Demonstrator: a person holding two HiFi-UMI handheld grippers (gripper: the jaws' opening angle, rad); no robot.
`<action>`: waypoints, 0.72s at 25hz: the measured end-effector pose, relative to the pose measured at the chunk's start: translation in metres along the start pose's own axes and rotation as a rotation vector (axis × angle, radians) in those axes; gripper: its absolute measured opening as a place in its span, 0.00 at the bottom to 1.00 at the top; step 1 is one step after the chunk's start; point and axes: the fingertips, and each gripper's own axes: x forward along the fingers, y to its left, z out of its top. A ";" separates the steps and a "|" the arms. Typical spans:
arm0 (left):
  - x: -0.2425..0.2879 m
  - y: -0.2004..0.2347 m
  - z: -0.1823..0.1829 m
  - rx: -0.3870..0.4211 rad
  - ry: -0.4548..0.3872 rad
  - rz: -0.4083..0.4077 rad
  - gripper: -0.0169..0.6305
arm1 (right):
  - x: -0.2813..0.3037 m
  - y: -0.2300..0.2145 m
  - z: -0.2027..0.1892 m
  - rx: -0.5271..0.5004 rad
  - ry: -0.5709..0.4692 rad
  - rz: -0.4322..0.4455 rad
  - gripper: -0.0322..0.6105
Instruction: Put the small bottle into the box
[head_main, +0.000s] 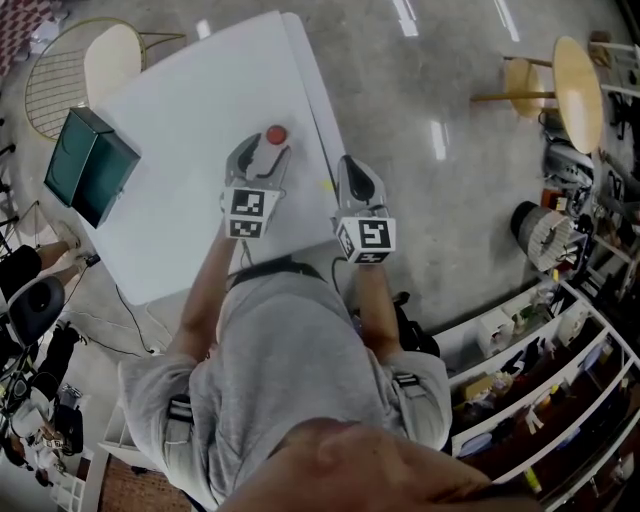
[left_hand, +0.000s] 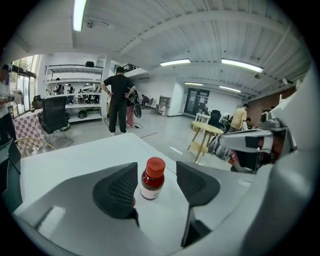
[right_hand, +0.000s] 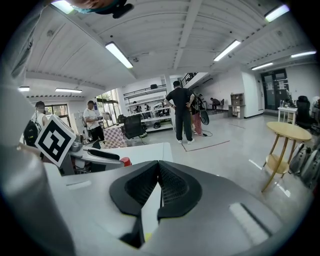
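Note:
The small brown bottle with a red cap stands upright on the white table, near its right edge. My left gripper is open around it. In the left gripper view the bottle stands between the two dark pads; the left pad is close beside it and the right pad stands apart. The dark green box sits at the table's left side, away from both grippers. My right gripper hovers at the table's right edge, shut with nothing in it. The red cap shows to its left.
A wire chair stands beyond the table's far left corner. A round wooden table and a stool stand on the floor to the right. Shelves line the near right. A person stands farther off in the room.

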 end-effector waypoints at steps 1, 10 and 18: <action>0.001 0.001 0.000 0.005 0.001 0.004 0.42 | 0.000 0.000 -0.001 -0.001 0.003 -0.001 0.05; 0.016 0.006 -0.003 0.030 0.016 0.009 0.40 | 0.001 -0.006 -0.007 0.007 0.036 -0.014 0.05; 0.021 0.003 -0.003 0.041 0.014 0.016 0.26 | 0.003 -0.011 -0.008 0.006 0.038 -0.010 0.05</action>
